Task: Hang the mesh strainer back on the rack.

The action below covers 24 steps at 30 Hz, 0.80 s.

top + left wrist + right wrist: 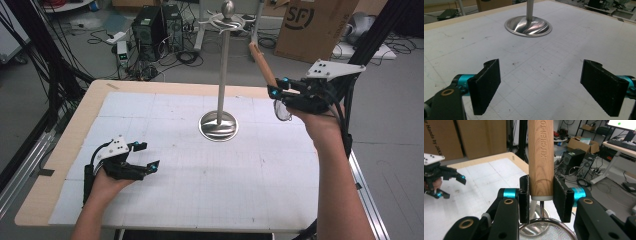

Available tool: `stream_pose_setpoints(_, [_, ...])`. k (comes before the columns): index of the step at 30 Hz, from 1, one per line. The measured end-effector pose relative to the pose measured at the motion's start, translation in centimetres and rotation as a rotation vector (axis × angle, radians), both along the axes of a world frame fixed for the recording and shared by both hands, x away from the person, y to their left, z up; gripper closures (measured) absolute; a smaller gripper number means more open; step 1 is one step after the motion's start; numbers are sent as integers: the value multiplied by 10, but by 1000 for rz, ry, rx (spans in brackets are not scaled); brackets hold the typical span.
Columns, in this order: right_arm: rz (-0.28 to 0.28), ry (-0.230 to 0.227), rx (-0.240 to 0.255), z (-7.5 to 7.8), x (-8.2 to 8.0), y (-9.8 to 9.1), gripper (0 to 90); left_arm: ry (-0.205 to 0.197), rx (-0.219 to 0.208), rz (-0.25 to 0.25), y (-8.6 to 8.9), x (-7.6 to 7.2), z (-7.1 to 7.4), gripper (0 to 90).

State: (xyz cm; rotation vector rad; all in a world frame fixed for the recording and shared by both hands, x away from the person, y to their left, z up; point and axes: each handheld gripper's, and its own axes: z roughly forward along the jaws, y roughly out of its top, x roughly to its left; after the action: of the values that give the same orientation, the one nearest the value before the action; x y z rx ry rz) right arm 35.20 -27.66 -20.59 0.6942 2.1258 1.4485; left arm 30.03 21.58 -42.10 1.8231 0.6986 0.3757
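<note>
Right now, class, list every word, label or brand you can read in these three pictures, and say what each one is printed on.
"KITCHEN TO", cut off by the frame edge: stamped down the wooden handle of the mesh strainer, held by the right gripper.
"SF": logo on the brown cardboard box on the floor.
"r Hands by JAKA", partly cut off: printed on the brown cardboard box at the left edge.
Green mark on the monitor screen: too small to read.

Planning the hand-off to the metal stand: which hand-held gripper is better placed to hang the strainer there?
The right hand-held gripper: its jaws already clamp the strainer's wooden handle, raised beside the stand. The left hand-held gripper sits open and empty, low over the table.
</note>
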Motion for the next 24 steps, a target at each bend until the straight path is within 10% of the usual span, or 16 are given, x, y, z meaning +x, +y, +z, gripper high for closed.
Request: stream_pose_setpoints(24, [-49,19,11,15,28,16,685,0,-12,5,2,0,0,171])
